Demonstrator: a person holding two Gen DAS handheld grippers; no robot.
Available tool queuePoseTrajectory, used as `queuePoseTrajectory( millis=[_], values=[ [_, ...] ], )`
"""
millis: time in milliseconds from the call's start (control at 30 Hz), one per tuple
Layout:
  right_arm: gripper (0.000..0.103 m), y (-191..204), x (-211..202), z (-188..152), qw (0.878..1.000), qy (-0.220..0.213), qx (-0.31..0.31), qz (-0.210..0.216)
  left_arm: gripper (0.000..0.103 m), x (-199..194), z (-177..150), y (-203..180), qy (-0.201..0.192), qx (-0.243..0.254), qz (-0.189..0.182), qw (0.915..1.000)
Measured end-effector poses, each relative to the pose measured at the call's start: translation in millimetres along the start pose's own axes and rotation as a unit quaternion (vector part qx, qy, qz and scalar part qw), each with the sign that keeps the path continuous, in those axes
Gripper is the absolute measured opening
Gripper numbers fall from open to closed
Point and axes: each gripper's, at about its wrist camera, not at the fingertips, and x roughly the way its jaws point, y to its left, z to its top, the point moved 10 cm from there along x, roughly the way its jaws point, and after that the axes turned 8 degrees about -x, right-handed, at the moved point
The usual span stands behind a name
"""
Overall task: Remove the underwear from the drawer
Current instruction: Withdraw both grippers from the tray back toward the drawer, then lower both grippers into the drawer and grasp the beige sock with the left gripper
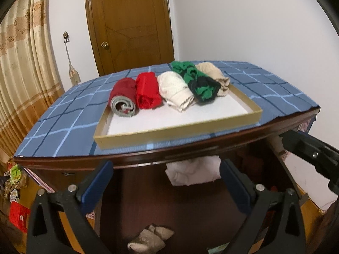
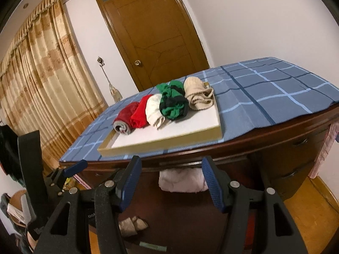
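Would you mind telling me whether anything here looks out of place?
A crumpled beige cloth bundle lies on the floor under the dark wooden desk, away from the rolled garments lined up in the shallow gold-rimmed tray.

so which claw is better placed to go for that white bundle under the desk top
Probably the right claw: in its own view the white bundle sits squarely between its open fingers. In the left wrist view the bundle is also framed by the left claw, but off toward one finger.

Five rolled garments (image 1: 167,89) in one tray (image 1: 178,134) — one pale bundle (image 1: 193,173) below, one door (image 1: 129,25), two grippers (image 2: 169,182).
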Motion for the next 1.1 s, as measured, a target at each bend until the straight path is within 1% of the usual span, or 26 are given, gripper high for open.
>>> queuePoseTrajectory(
  millis=[267,433,600,667,733,800,867,900,967,1033,1067,1100],
  values=[
    [0.062,-8.5,-0.3,-30.3,1.000,0.026,0.011,-0.011,0.102,7.1,-28.6,20.0,0.031,-0.006,0.006,0.9995],
    [0.062,-17.1,0.0,-50.4,0.999,0.044,0.025,-0.013,0.102,14.3,-46.8,41.5,0.059,-0.005,0.021,0.9980],
    [0.062,-21.1,3.3,-65.6,0.998,0.066,0.020,-0.014,0.102,20.2,-61.5,65.8,0.089,-0.001,0.028,0.9956],
    [0.062,-23.0,4.5,-72.2,0.997,0.076,0.016,-0.013,0.102,21.9,-66.0,70.6,0.102,0.005,0.023,0.9945],
    [0.062,-26.2,5.9,-79.9,0.996,0.090,0.013,-0.014,0.102,23.2,-71.4,72.7,0.120,0.016,0.005,0.9926],
    [0.062,-29.7,6.6,-85.4,0.995,0.101,0.013,-0.013,0.102,25.9,-78.8,71.6,0.149,0.017,-0.018,0.9886],
    [0.062,-34.0,5.6,-88.9,0.994,0.108,0.017,-0.012,0.102,29.2,-88.8,68.1,0.188,0.012,-0.048,0.9809],
    [0.062,-36.5,5.0,-89.9,0.994,0.111,0.019,-0.011,0.102,32.1,-95.3,65.4,0.211,0.013,-0.064,0.9753],
    [0.062,-40.8,5.3,-91.7,0.993,0.118,0.027,-0.004,0.101,36.7,-104.6,62.2,0.238,0.026,-0.068,0.9686],
    [0.062,-46.3,6.1,-93.7,0.991,0.127,0.041,0.004,0.094,43.4,-116.3,56.6,0.265,0.051,-0.066,0.9607],
    [0.062,-48.1,6.5,-93.6,0.991,0.129,0.044,0.006,0.093,45.7,-121.3,54.5,0.274,0.060,-0.064,0.9578],
    [0.062,-51.0,7.0,-93.1,0.990,0.132,0.045,0.005,0.093,49.3,-128.3,51.6,0.287,0.074,-0.059,0.9531]
  ],
)
